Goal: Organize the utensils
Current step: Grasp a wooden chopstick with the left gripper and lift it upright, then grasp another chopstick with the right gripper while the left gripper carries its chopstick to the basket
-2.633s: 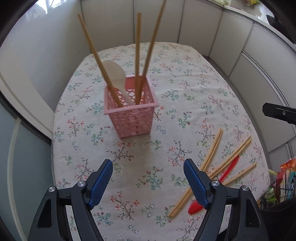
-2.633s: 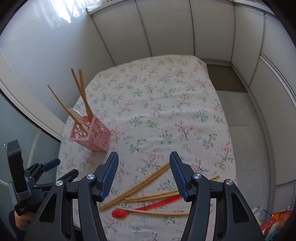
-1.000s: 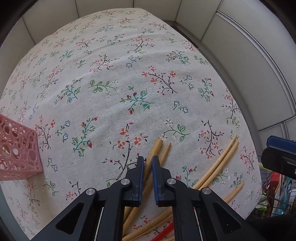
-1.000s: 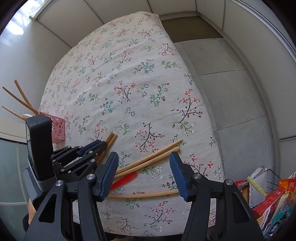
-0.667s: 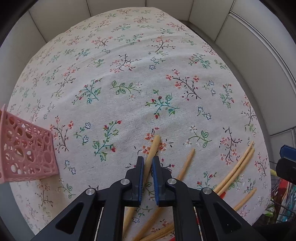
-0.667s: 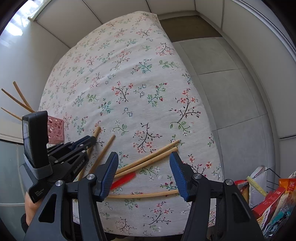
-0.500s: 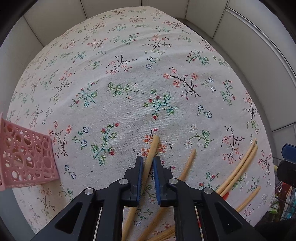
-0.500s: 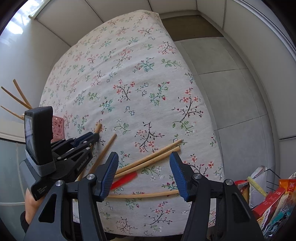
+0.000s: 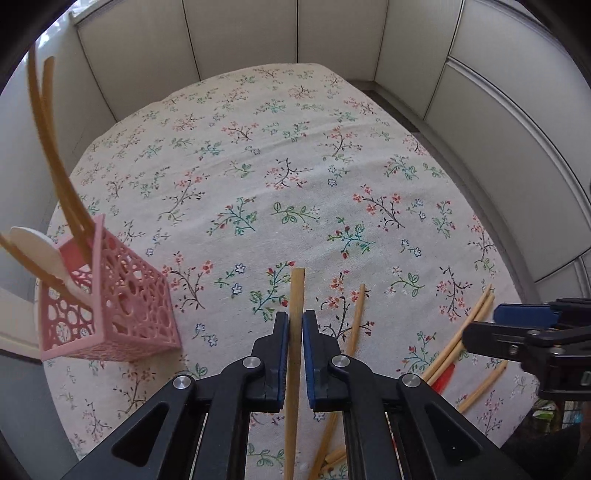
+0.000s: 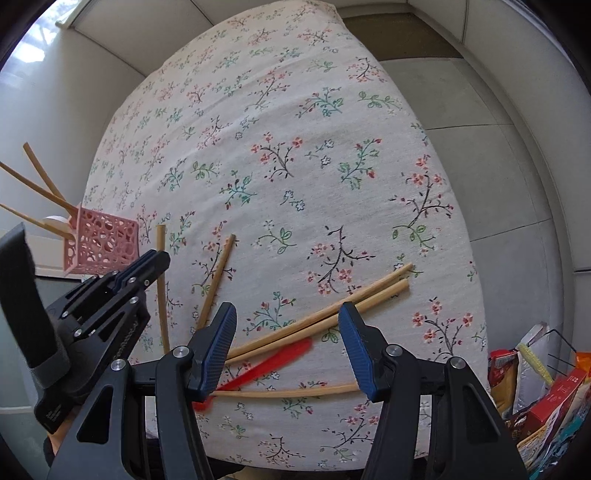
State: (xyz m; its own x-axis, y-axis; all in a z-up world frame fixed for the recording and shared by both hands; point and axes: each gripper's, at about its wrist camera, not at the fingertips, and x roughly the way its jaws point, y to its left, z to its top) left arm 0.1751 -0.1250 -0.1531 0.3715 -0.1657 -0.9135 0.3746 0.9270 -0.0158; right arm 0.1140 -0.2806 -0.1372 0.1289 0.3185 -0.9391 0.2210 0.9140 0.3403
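My left gripper point(image 9: 295, 319) grips a wooden chopstick point(image 9: 297, 288), its jaws closing tight on it, lifted off the floral tablecloth point(image 9: 258, 166). To its left stands the pink lattice basket point(image 9: 110, 306) holding several chopsticks and a white spoon point(image 9: 31, 245). In the right wrist view the left gripper point(image 10: 157, 260) carries that chopstick point(image 10: 160, 240) near the basket point(image 10: 99, 243). My right gripper point(image 10: 287, 314) hangs open above a pair of chopsticks point(image 10: 332, 314), a red spoon point(image 10: 273, 362) and a single chopstick point(image 10: 291, 393). One loose chopstick point(image 10: 218, 273) lies between the two grippers.
The table's right edge drops to a grey tiled floor point(image 10: 498, 166). A wire rack of snack packets point(image 10: 535, 387) stands at the near right corner. White wall panels point(image 9: 240, 33) enclose the table at the back and left.
The left gripper has risen with the chopstick and swung toward the pink basket, which now shows more fully. The right gripper has sunk slightly over the chopstick pair, still open.
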